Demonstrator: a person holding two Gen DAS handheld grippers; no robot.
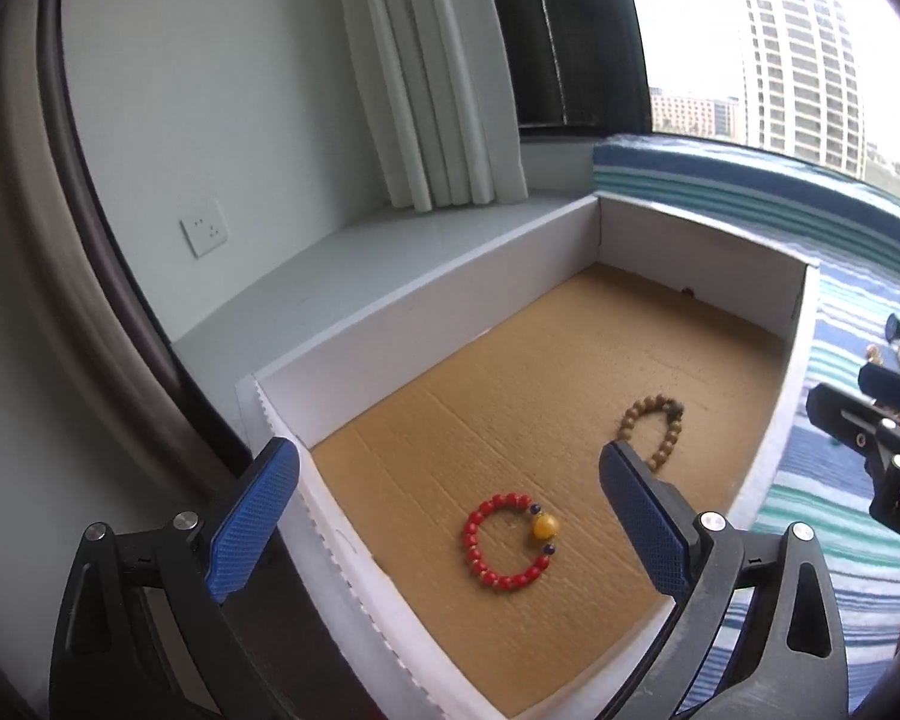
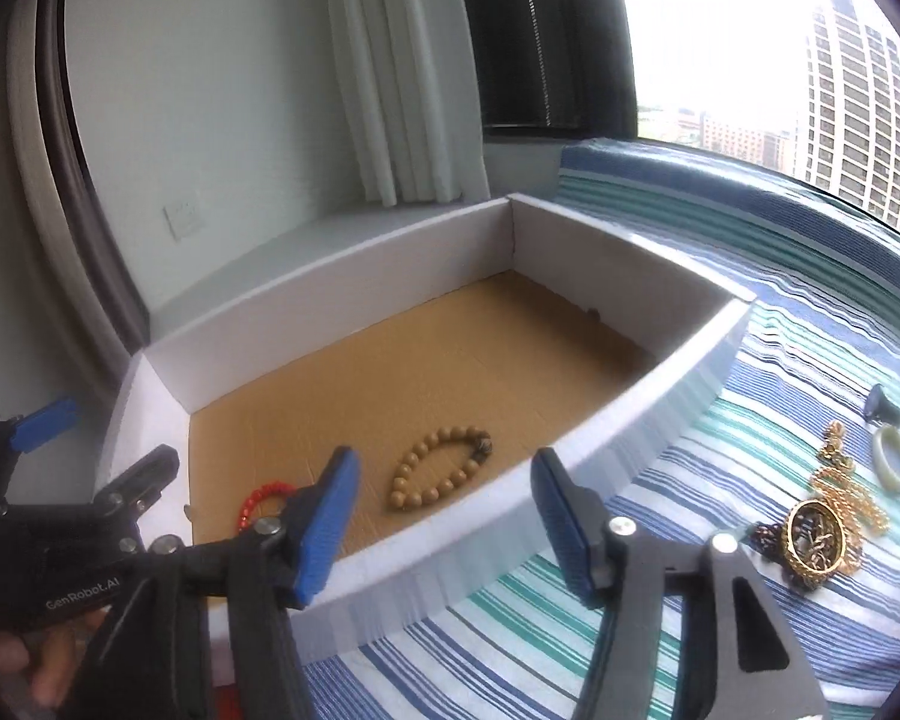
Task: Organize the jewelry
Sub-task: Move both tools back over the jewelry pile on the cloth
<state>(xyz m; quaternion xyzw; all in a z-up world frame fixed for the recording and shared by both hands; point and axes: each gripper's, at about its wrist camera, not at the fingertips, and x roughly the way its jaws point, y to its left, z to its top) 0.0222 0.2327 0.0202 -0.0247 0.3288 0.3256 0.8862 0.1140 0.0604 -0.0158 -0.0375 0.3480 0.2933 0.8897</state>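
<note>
A white-walled box point(image 1: 450, 300) point(image 2: 342, 294) with a brown cardboard floor holds two bracelets. The red bead bracelet point(image 1: 507, 543) point(image 2: 261, 501) with a yellow bead lies near the front, the wooden bead bracelet point(image 1: 654, 429) point(image 2: 441, 468) behind it. My left gripper point(image 1: 450, 495) hangs open above the box's front part, nothing between its blue pads. My right gripper point(image 2: 444, 516) stands open over the box's near wall, empty. Its body shows at the right edge of the left wrist view. On the striped cloth lie a gold chain necklace point(image 2: 846, 486), a gold round pendant point(image 2: 816, 537) and a pale ring point(image 2: 891, 459).
A small dark item point(image 2: 882, 405) lies beyond the ring on the striped blue-green cloth point(image 2: 720, 600). A white ledge point(image 1: 390, 240), a curtain point(image 1: 432, 90) and a wall socket point(image 1: 204, 228) stand behind the box. A window is at the right. A hand point(image 2: 36, 666) holds the left gripper.
</note>
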